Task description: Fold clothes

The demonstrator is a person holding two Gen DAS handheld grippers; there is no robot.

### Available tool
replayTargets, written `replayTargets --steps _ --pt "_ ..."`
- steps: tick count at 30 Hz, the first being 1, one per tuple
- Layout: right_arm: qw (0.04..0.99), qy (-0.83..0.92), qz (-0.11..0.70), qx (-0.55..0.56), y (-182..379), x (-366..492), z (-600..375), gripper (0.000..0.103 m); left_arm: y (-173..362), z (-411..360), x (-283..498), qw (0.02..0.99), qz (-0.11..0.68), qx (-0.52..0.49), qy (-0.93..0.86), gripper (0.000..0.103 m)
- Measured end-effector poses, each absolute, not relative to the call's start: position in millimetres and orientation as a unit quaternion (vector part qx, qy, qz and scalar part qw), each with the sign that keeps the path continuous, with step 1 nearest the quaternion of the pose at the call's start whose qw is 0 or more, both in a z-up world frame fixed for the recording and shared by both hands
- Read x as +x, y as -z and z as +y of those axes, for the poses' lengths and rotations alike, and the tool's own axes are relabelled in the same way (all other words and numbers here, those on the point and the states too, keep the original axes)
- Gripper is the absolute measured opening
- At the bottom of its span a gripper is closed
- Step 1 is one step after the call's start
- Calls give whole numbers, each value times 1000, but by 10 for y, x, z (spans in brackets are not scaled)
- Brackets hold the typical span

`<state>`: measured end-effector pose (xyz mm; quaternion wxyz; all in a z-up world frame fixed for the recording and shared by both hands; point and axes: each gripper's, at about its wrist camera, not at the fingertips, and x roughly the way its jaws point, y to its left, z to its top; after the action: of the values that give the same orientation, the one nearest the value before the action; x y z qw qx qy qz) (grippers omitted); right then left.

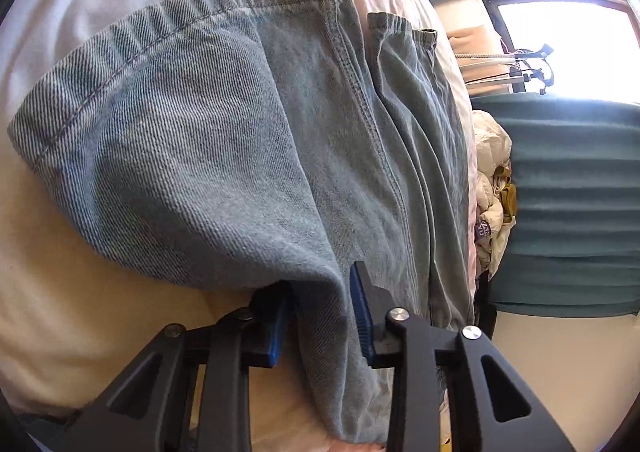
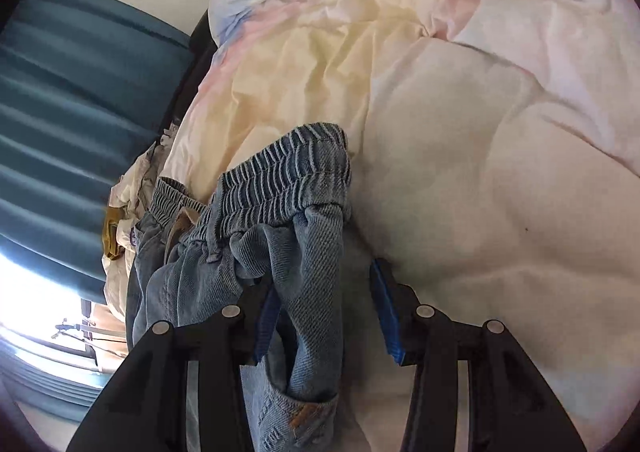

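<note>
Light blue denim trousers (image 1: 224, 156) lie on a pastel bed cover (image 1: 72, 312). In the left wrist view a leg hem spreads at the upper left and a fold of denim runs between the fingers of my left gripper (image 1: 320, 300), whose jaws stand partly apart around it. In the right wrist view the elastic waistband (image 2: 280, 180) is bunched, and denim (image 2: 312, 284) hangs between the fingers of my right gripper (image 2: 324, 308). The jaws are wide; the cloth touches the left pad (image 2: 266, 324) only.
The crumpled bed cover (image 2: 500, 192) in cream, pink and pale blue fills the right wrist view. A heap of pale clothes (image 1: 490, 188) lies at the bed's edge. Teal curtains (image 1: 576, 204) and a bright window (image 1: 568, 48) are beyond.
</note>
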<state>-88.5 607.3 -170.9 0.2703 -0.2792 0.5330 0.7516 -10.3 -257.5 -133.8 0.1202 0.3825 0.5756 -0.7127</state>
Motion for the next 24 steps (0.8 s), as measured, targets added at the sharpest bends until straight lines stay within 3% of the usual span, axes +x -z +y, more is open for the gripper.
replayTargets --steps 1,4,10,15,21,24 --pt "266 -757 527 -280 1696 -900 6069 28 1307 -2571 -111 121 571 376 720 14" --pt "259 -771 513 -273 1594 -882 6031 12 1226 -2566 -130 123 562 356 736 9" --pt "269 -816 450 -243 1132 -732 5892 6 1138 -2654 -78 119 573 323 744 6" --pt "290 -820 454 -195 798 -409 5821 5 1055 -2743 58 116 587 292 746 6" --pt "312 -797 479 -196 789 -158 5875 4 1051 -2785 141 107 602 281 739 6" --pt "307 -819 453 -174 606 -56 5776 4 1026 -2770 155 103 599 281 743 6"
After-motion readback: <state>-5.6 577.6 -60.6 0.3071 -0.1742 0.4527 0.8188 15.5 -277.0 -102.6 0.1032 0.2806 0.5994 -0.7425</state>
